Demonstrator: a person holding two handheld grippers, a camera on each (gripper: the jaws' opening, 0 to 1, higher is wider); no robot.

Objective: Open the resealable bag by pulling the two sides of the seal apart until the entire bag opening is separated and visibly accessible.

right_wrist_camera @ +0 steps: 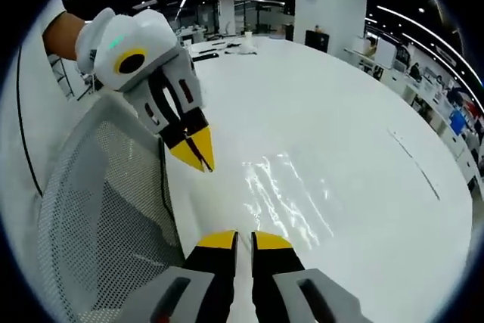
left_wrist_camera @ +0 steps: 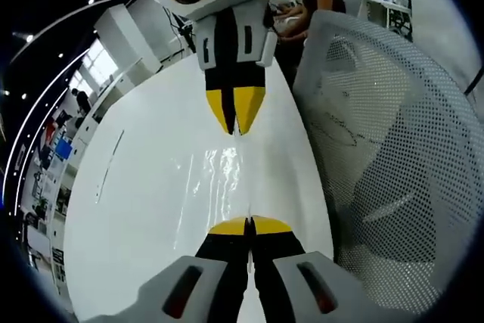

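Bright office lighting washed over a long white table [left_wrist_camera: 136,209], with desks and shelving far off along its edges. On it lay the clear resealable bag [left_wrist_camera: 215,187], visible mostly as glare and creases, stretched between the two tools.

From the left gripper view, the left hand-held gripper [left_wrist_camera: 249,225] had its yellow tips pressed together at the bag's near edge, apparently pinching the film. Opposite it, the right hand-held gripper [left_wrist_camera: 236,115] came in from above with its tips closed to a point at the bag's far edge. The right gripper view showed the same pairing reversed: the right hand-held gripper [right_wrist_camera: 243,240] with a thin gap between its tips, so whether it truly clamped plastic I could not tell, and the left hand-held gripper [right_wrist_camera: 198,153] closed and angled down toward the bag [right_wrist_camera: 283,194].

This looked like the start of the pull: both sides taken, seal not visibly parted. Next, the two should draw steadily apart, evenly along the seal.

A white mesh chair back [left_wrist_camera: 393,156] stood close beside the table edge, limiting that side; the table's other side lay open.
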